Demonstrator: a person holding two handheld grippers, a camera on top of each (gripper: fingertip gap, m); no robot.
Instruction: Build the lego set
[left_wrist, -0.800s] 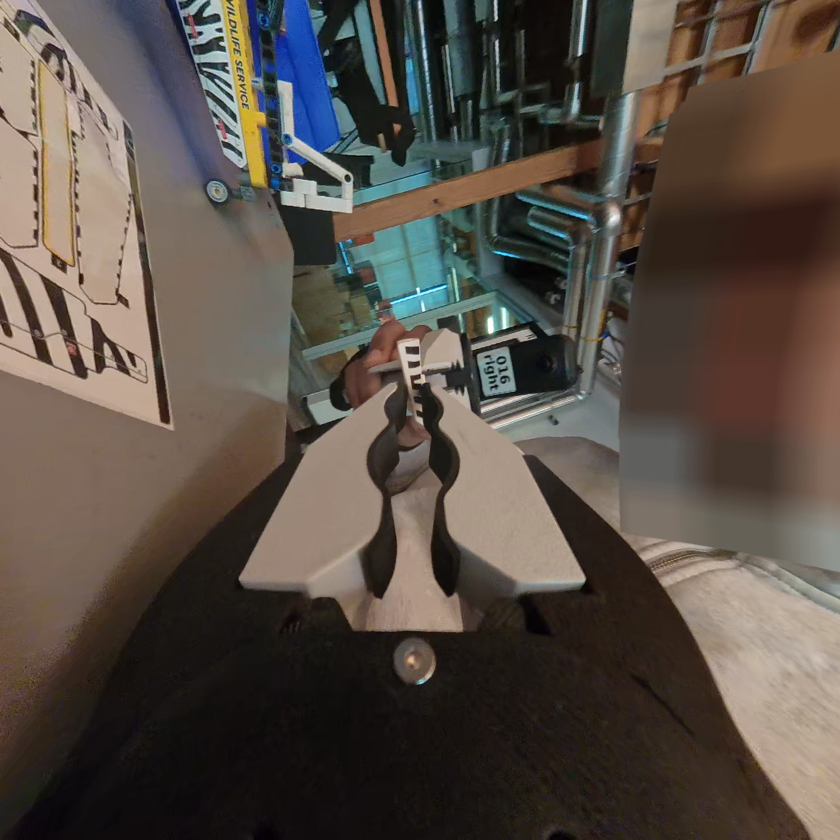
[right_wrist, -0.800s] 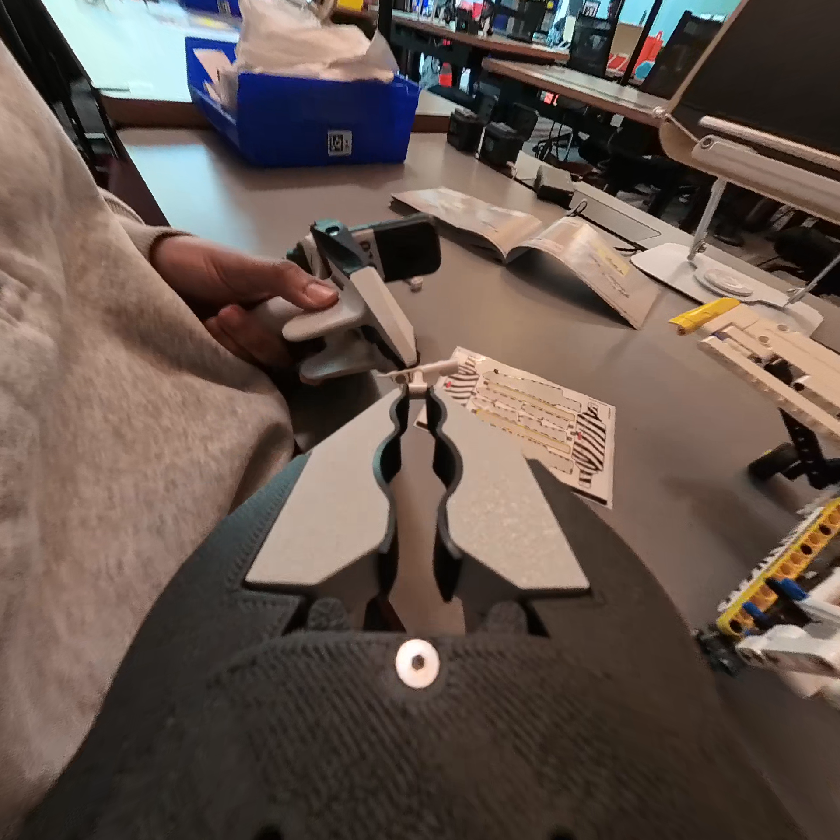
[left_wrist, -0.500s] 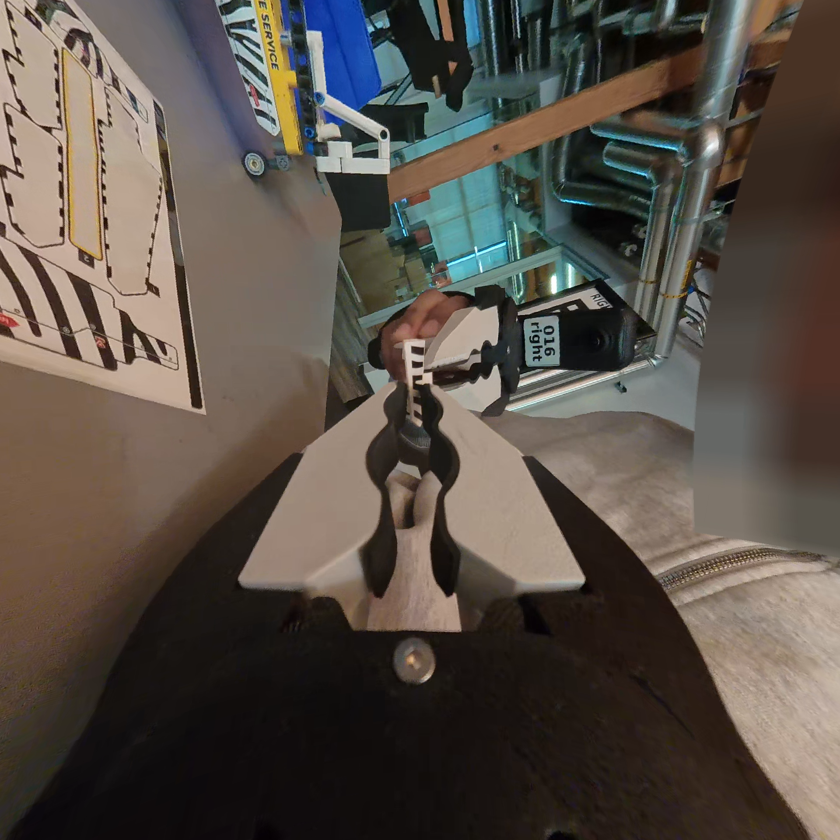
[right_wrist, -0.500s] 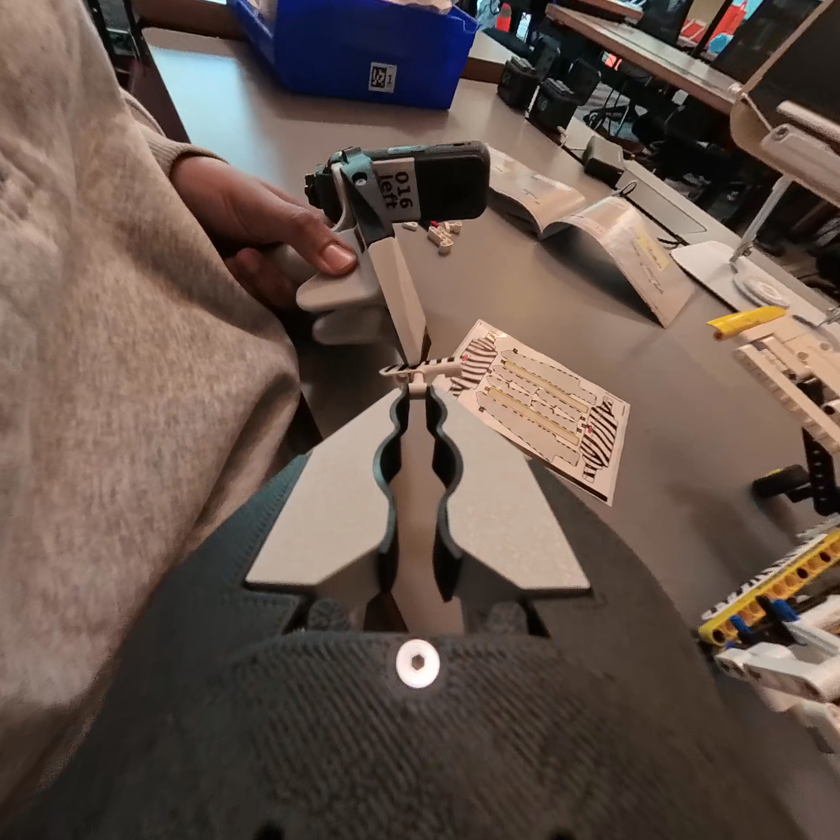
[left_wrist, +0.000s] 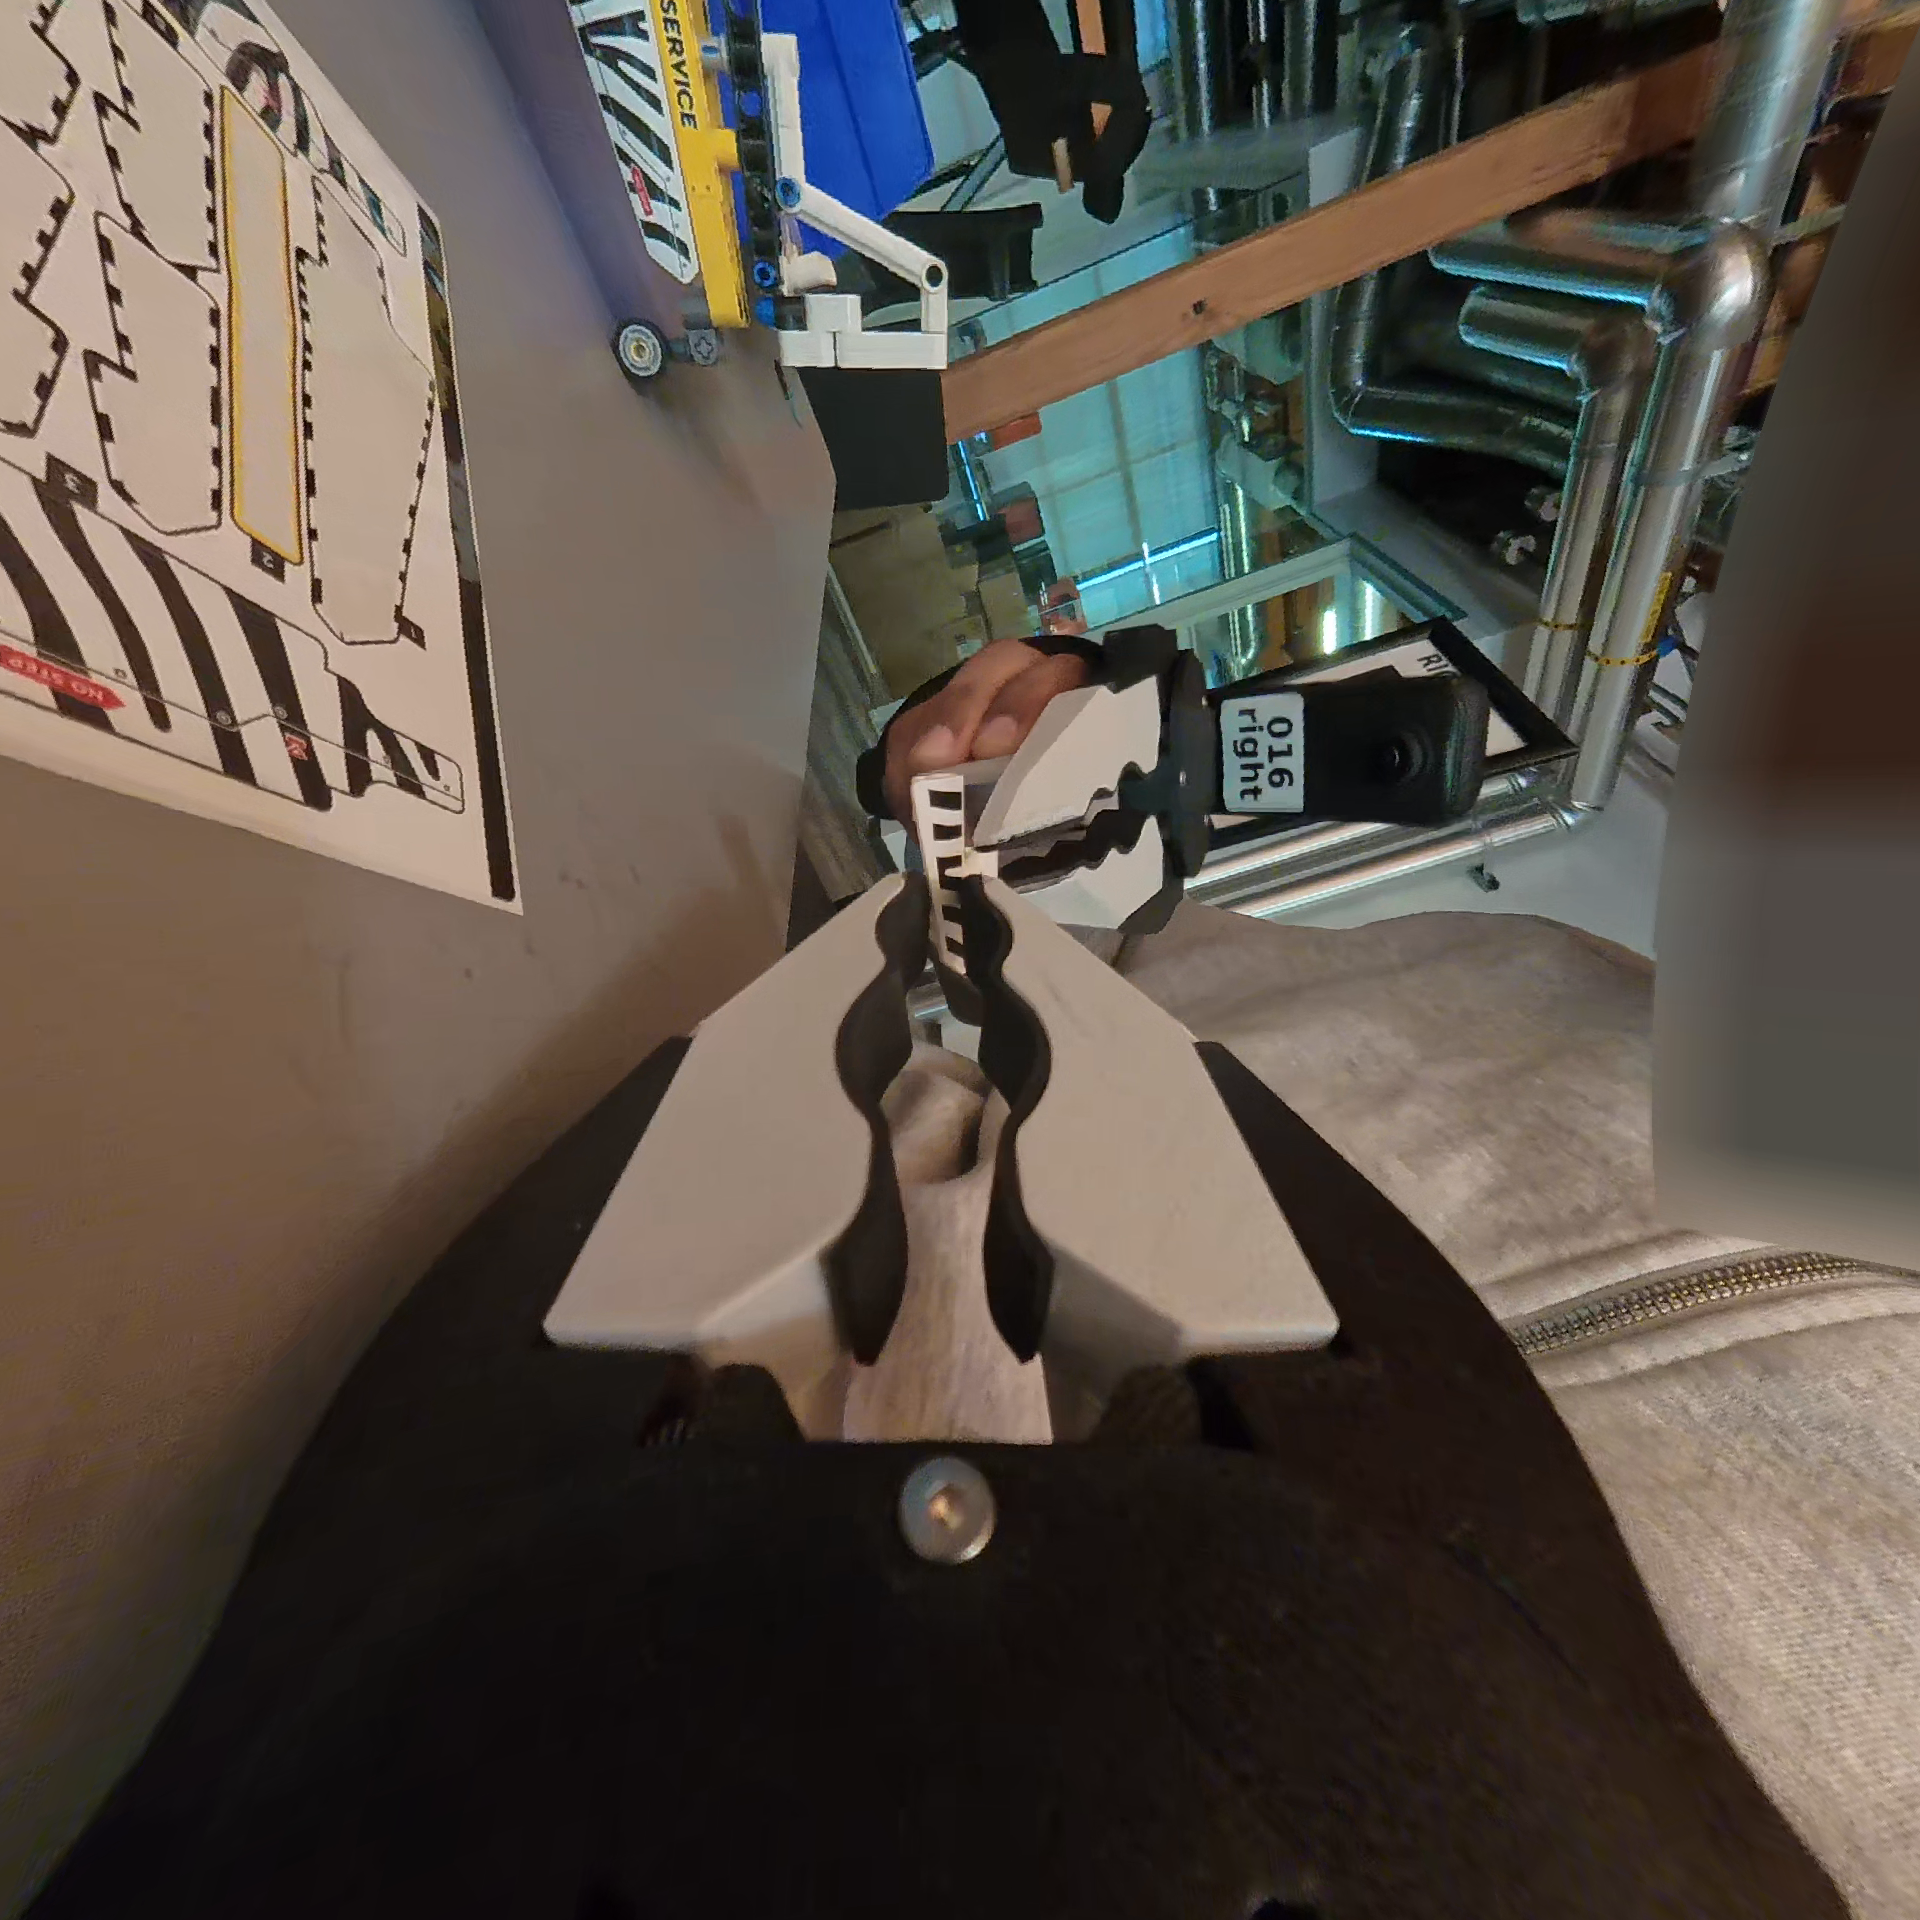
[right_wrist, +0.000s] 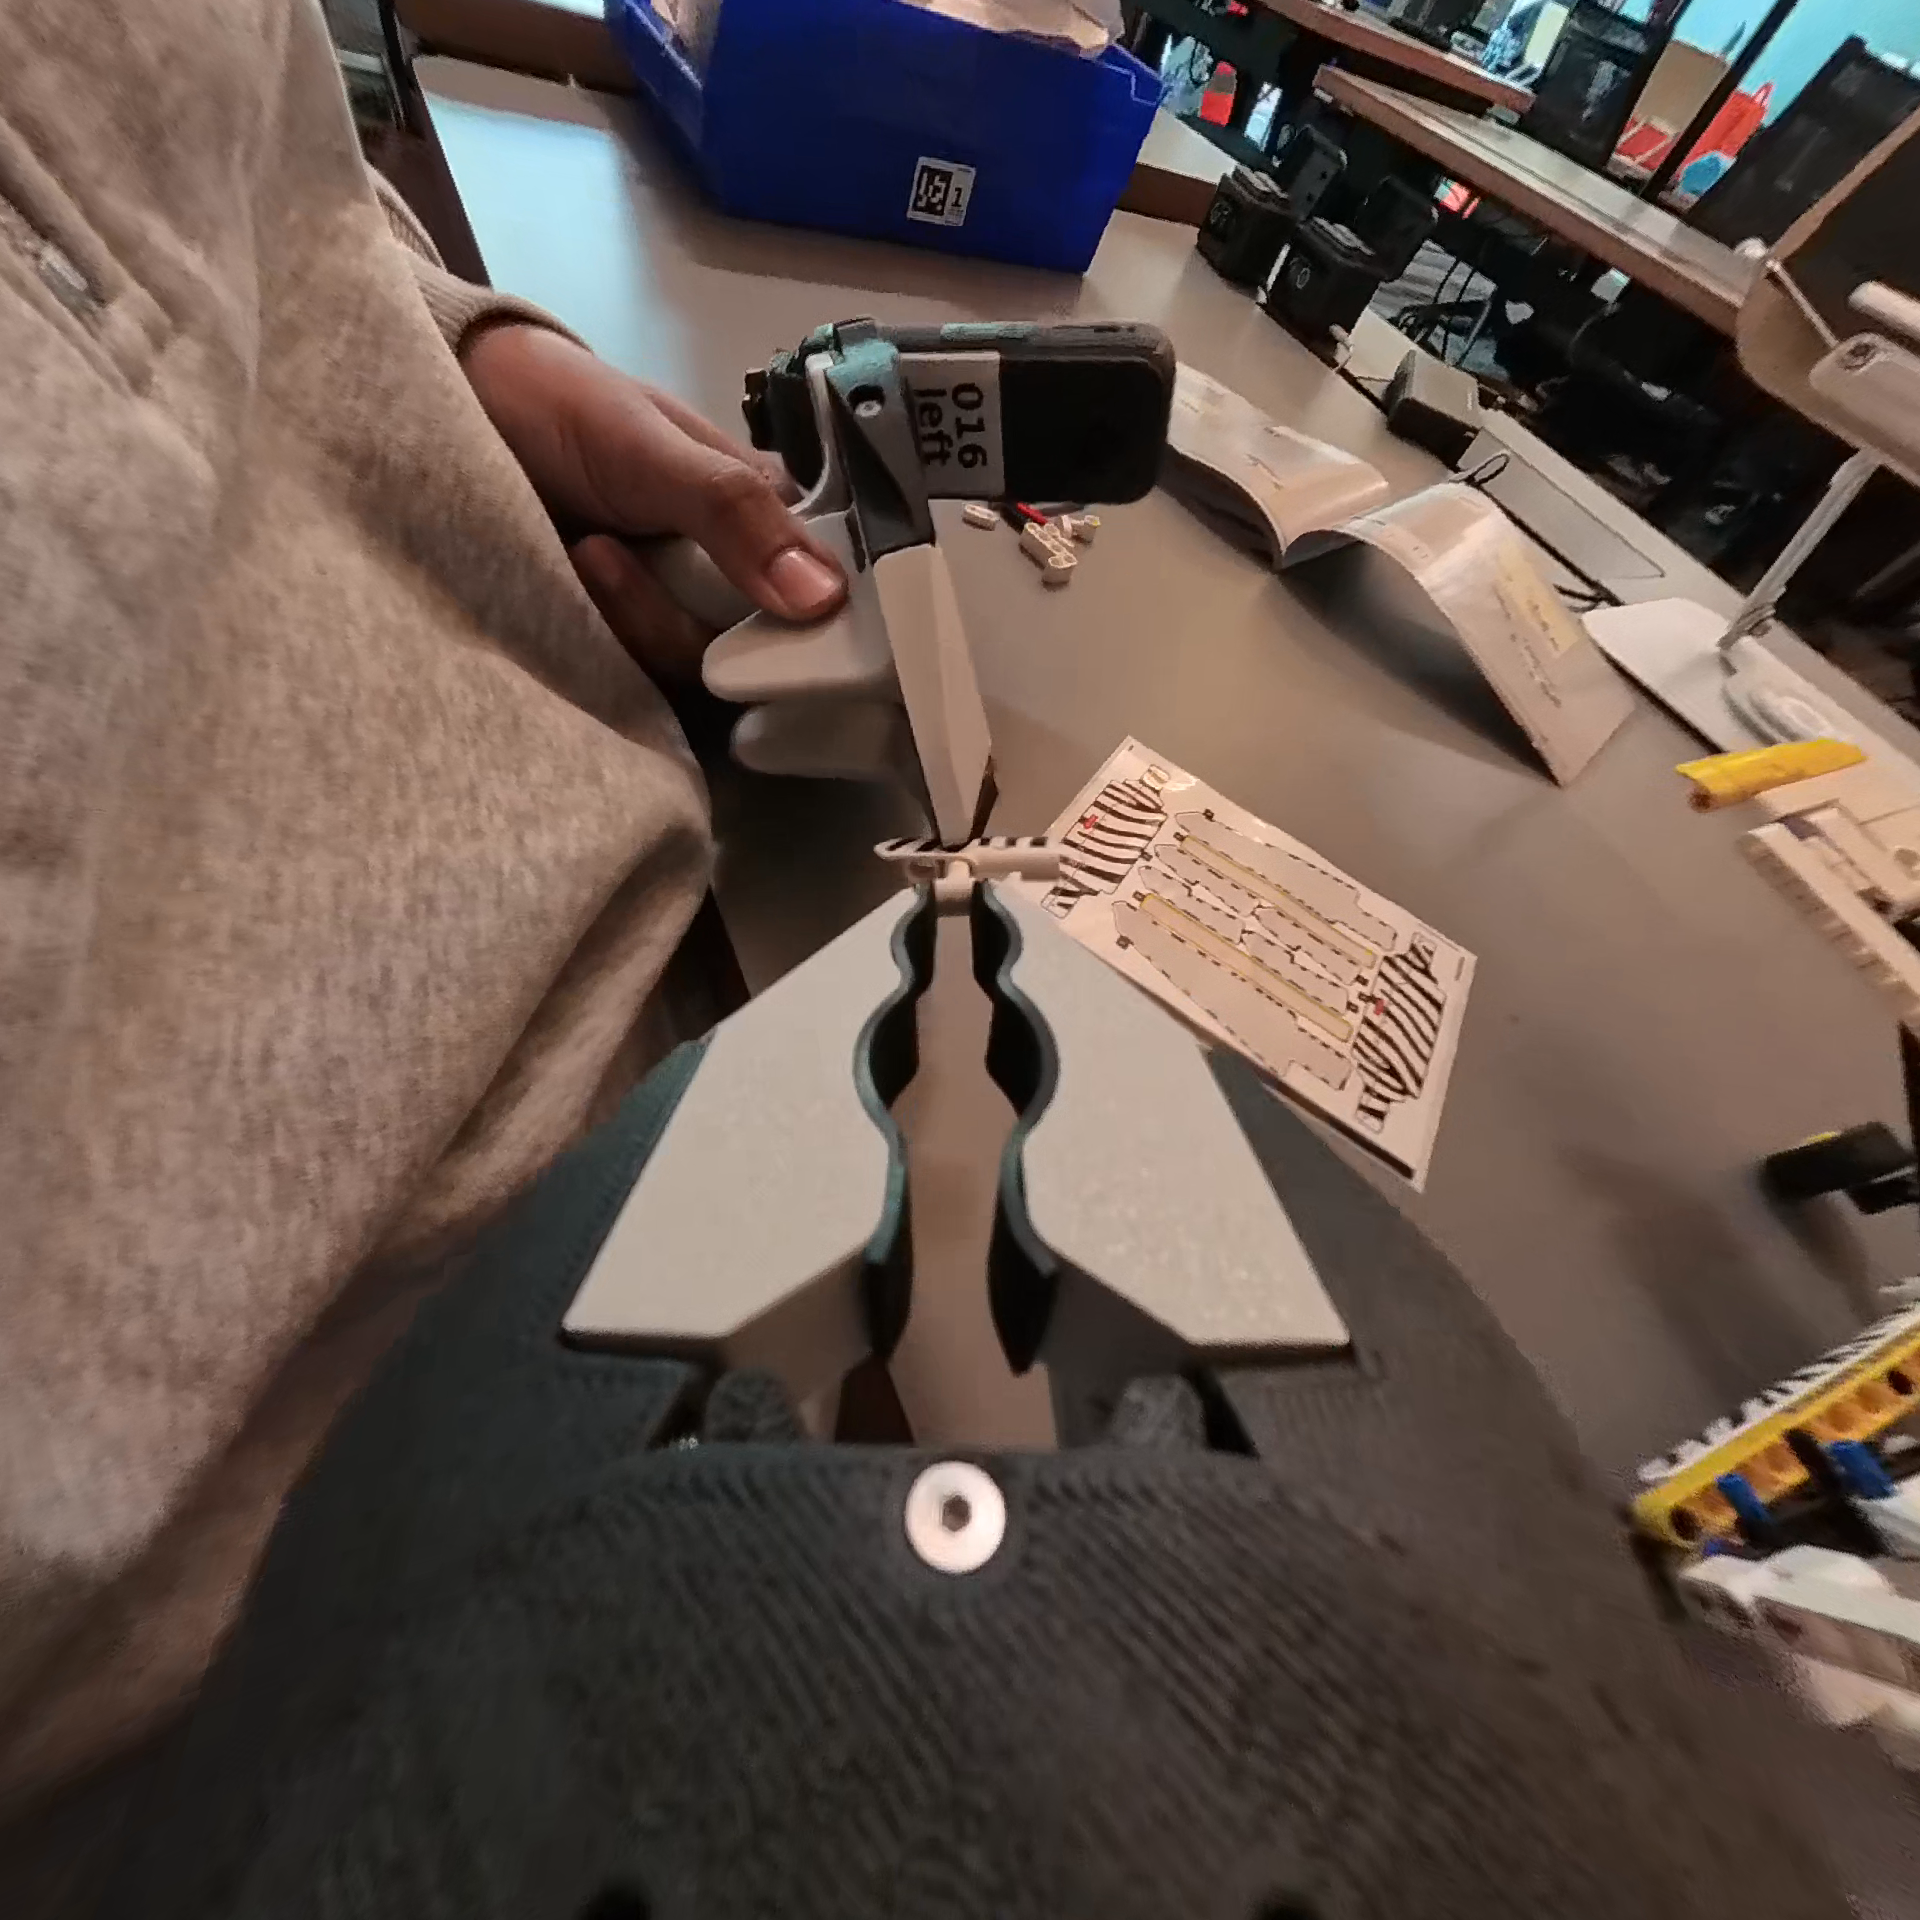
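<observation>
A small white lego beam with a zebra-striped face (right_wrist: 966, 854) is held above the table between both grippers. My right gripper (right_wrist: 945, 896) is shut on a short stem under the beam. My left gripper (left_wrist: 943, 896) is shut on the striped piece (left_wrist: 940, 831), which runs between its fingers. In the right wrist view the left gripper (right_wrist: 961, 816) points down onto the beam from above. In the left wrist view the right gripper (left_wrist: 987, 860) reaches in from the right, with a hand behind it.
A zebra sticker sheet (right_wrist: 1247, 956) lies flat on the grey table, also in the left wrist view (left_wrist: 208, 416). A yellow and zebra lego model (right_wrist: 1787, 1455) sits at right. Loose small parts (right_wrist: 1049, 530), an open booklet (right_wrist: 1403, 582) and a blue bin (right_wrist: 883, 135) lie farther back. The tips of both grippers are at nearly the same place.
The left gripper has risen and turned to point down onto the striped beam. The right gripper has moved in closer. Both stay shut on the piece.
</observation>
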